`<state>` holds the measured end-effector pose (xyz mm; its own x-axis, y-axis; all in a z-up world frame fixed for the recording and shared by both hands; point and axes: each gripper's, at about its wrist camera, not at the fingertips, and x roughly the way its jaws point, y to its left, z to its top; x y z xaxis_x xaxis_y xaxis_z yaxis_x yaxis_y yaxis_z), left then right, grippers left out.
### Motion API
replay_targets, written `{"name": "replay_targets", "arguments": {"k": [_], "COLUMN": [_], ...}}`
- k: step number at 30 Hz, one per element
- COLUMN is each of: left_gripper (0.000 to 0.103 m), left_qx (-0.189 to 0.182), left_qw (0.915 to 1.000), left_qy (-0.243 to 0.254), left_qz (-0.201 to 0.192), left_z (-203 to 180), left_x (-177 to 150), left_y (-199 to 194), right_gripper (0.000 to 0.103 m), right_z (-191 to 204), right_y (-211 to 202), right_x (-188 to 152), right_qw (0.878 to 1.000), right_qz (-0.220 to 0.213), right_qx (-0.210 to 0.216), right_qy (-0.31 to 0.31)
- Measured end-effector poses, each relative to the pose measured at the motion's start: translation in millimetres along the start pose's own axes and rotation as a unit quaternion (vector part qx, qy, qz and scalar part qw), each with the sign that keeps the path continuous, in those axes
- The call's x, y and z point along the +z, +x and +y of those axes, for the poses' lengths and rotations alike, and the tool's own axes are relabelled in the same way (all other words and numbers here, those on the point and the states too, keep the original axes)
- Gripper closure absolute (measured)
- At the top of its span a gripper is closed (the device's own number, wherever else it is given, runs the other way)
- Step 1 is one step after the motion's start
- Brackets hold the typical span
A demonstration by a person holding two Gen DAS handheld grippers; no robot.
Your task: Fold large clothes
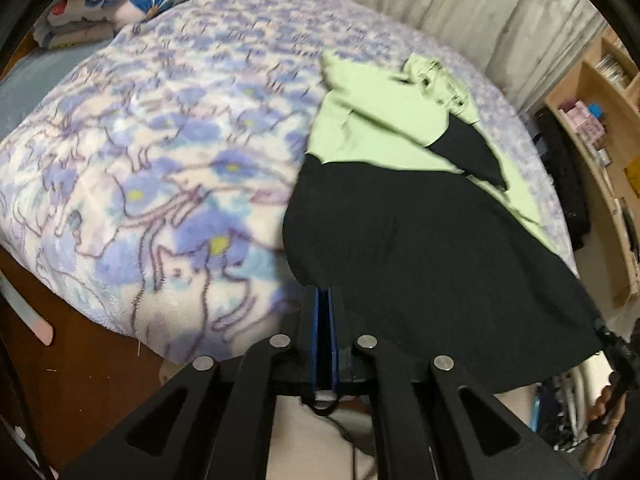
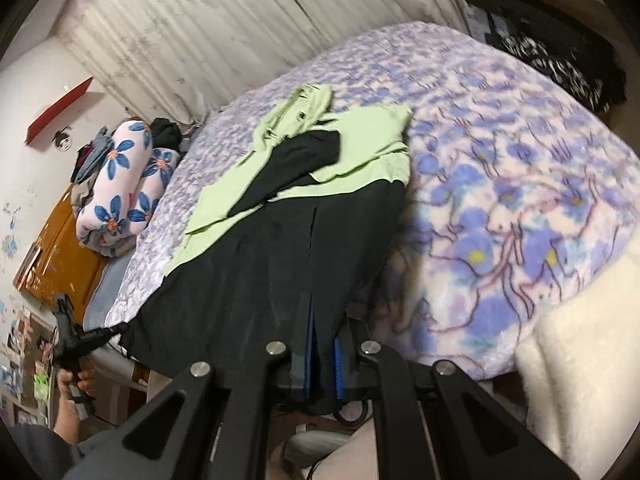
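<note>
A large garment lies on the bed, with a light green upper part (image 1: 380,120) and a black lower part (image 1: 420,260). A black sleeve (image 2: 296,168) lies folded across the green part (image 2: 360,136). My left gripper (image 1: 323,300) is shut on the near left corner of the black hem, which is lifted off the bed. My right gripper (image 2: 320,316) is shut on the hem's other corner, with the black cloth (image 2: 260,260) draped over its fingers. Each gripper shows at the edge of the other's view, held by a hand (image 2: 72,384).
A purple flowered blanket (image 1: 160,140) covers the bed. A folded quilt with blue flowers (image 2: 120,176) sits at the head end. A pale curtain (image 2: 200,20) hangs behind. Wooden shelves (image 1: 600,120) stand beside the bed, and dark clothes (image 2: 560,52) are piled at the far corner.
</note>
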<state>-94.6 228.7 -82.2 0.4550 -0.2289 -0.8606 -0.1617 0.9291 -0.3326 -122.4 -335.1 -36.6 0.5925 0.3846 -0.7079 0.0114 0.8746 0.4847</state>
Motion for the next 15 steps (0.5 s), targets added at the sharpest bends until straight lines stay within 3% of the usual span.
{"name": "replay_targets", "arguments": {"k": [3, 7, 10, 13, 14, 15], "left_gripper": [0.093, 0.055, 0.047, 0.045, 0.056, 0.074], "left_qx": [0.0, -0.008, -0.023, -0.016, -0.009, -0.006], "left_qw": [0.9999, 0.9994, 0.9991, 0.9987, 0.9984, 0.9979], "left_qy": [-0.007, -0.018, -0.007, 0.025, 0.038, 0.051], "left_qz": [0.013, 0.028, 0.036, 0.041, 0.04, 0.039], "left_z": [11.1, 23.7, 22.6, 9.4, 3.5, -3.1], "left_x": [0.0, 1.3, 1.1, 0.7, -0.1, -0.4], "left_y": [15.2, 29.5, 36.4, 44.6, 46.6, 47.8], "right_gripper": [0.096, 0.096, 0.096, 0.096, 0.096, 0.096], "right_z": [-6.0, -8.7, -9.7, -8.3, -7.9, -7.4], "right_y": [3.1, 6.8, 8.2, 11.9, 12.7, 13.6], "right_x": [-3.1, -4.3, -3.6, -2.8, -3.1, -3.1], "right_qw": [1.0, 1.0, 1.0, 1.0, 1.0, 1.0], "right_qz": [0.007, 0.014, 0.017, 0.021, 0.022, 0.022], "right_qx": [-0.004, -0.008, -0.007, -0.006, -0.006, -0.006], "right_qy": [0.005, 0.009, 0.01, 0.008, 0.008, 0.007]}}
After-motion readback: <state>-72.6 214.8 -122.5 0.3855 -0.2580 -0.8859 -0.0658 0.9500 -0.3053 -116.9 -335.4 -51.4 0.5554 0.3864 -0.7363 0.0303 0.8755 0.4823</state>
